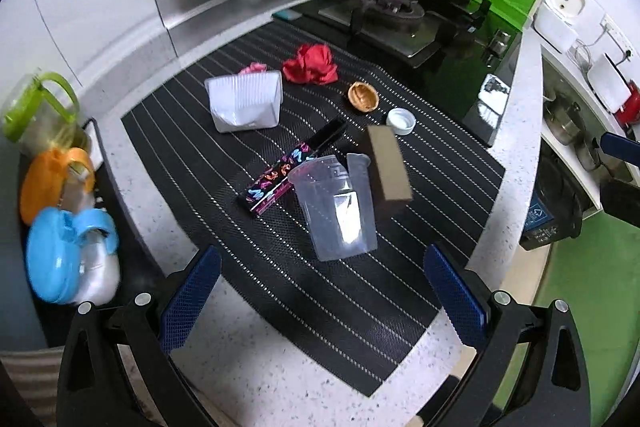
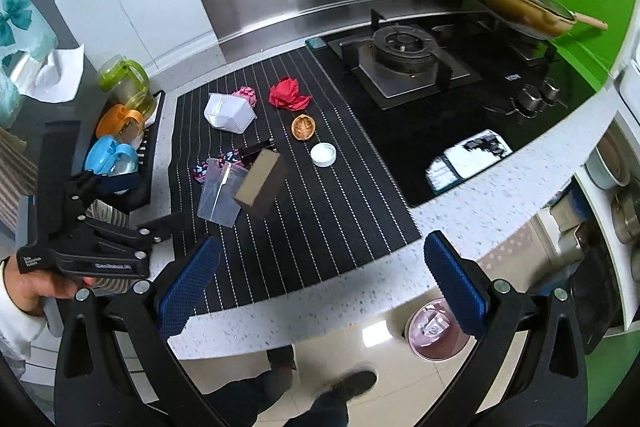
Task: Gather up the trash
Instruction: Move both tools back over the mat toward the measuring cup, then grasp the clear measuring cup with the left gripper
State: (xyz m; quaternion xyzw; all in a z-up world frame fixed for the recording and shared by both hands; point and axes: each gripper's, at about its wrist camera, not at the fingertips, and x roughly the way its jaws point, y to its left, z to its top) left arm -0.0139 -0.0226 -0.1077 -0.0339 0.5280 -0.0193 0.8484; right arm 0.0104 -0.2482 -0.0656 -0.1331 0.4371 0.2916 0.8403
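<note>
I take the clear plastic cup [image 1: 334, 207] as my landmark; it lies tipped on its side on the striped mat [image 1: 224, 223] that covers the surface, its mouth turned away from me.

Left of the cup, off the mat's edge, the lidded jugs [image 1: 56, 179] stand together in a rack; they look like kept things, not trash, so I leave them. Beyond the cup and to its left sits the white plastic tub [image 1: 244, 101], with a pink scrap [image 1: 253, 67] tucked behind it and the red crumpled paper [image 1: 310, 64] farther back toward the stove [image 2: 404, 63]. The printed wrapper box [image 1: 280, 177] lies just left of the cup, touching its rim or nearly; the blur keeps me from telling which.

My left gripper [image 1: 322, 301] hangs over the near edge of the mat, short of the cup, its fingers spread wide with nothing between them, set as if to take the cup as the closest piece.

Just right of the cup the brown box [image 1: 390, 165] leans against it. Beyond it lie the white cap [image 1: 401, 121] and the walnut shell [image 1: 362, 98].

My right gripper [image 2: 322, 287] hangs back past the surface's front edge, fingers also spread and empty. Below it on the floor stands the pink bin [image 2: 436, 331], where I judge all this is meant to go.
</note>
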